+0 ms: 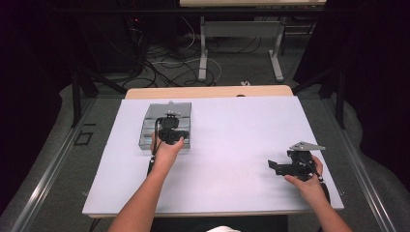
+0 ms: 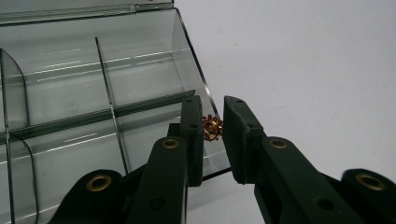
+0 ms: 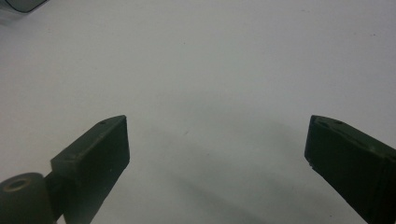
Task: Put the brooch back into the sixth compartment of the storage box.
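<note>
Left gripper [image 2: 213, 128] — jaws drawn in on a small copper-coloured toothed gear [image 2: 213, 128], pinched between the two black pads at the centre of the left gripper view. The gear sits edge-on, teeth showing in the narrow gap, held just above the near right corner of a clear plastic compartment box [image 2: 140, 70]. The box takes up the upper left of that view; its dividers split it into several cells, and the ones in view look bare. Its open lid lies flat along the top edge of the frame.

High view: the box [image 1: 151, 116] lies left of centre on the white table top [image 1: 232, 145], toward its far side. The left gripper [image 1: 170, 126] hangs over the box's near right part, with the left hand [image 1: 166, 150] behind it and the forearm coming in from the bottom edge.

Right gripper [image 1: 276, 167] — lower right of the high view, well apart from the box, held by the right hand [image 1: 307, 183] just over the table top with its jaws toward frame left. In the right gripper view [image 3: 217, 144] its jaws stand wide apart, nothing between them — plain white surface beneath.
</note>
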The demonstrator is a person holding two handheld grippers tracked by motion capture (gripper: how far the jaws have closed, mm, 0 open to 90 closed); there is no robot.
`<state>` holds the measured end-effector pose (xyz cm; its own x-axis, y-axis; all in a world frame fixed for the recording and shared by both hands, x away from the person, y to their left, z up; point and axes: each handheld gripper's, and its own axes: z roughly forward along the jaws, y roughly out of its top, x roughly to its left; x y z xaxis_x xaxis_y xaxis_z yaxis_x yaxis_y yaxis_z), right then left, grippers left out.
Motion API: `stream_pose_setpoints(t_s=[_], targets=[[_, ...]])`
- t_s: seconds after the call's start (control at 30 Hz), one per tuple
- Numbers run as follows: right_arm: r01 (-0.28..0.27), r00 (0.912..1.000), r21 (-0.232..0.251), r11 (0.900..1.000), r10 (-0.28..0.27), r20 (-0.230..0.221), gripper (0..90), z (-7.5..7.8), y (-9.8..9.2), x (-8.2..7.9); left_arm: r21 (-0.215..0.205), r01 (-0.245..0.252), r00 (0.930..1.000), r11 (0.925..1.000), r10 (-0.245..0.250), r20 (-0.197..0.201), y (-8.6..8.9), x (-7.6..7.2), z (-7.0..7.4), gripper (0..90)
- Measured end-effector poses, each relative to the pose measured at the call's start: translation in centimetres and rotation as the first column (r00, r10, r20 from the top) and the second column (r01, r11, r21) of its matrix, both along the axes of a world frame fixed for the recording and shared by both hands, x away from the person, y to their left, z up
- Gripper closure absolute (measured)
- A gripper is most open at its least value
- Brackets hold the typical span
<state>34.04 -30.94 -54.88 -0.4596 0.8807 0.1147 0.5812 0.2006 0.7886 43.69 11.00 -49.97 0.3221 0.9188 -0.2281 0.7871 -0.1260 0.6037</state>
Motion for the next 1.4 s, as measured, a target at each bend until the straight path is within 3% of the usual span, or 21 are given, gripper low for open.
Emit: stream_pose_setpoints(t_s=[0.63, 1.4], targets=[[-0.001, 1.0, -0.003, 1.0, 0.001, 0.001, 6.4, 0.0, 0.0, 0.0, 0.021, -0.024, 0.9988, 0.9995, 0.025, -0.041, 0.1, 0.9, -1.0, 79.1], [-0.001, 1.0, -0.003, 1.0, 0.001, -0.001, 6.4, 0.0, 0.0, 0.0, 0.029, -0.03, 0.9981, 0.9991, 0.032, -0.053, 0.4, 1.1, -1.2, 78.3]])
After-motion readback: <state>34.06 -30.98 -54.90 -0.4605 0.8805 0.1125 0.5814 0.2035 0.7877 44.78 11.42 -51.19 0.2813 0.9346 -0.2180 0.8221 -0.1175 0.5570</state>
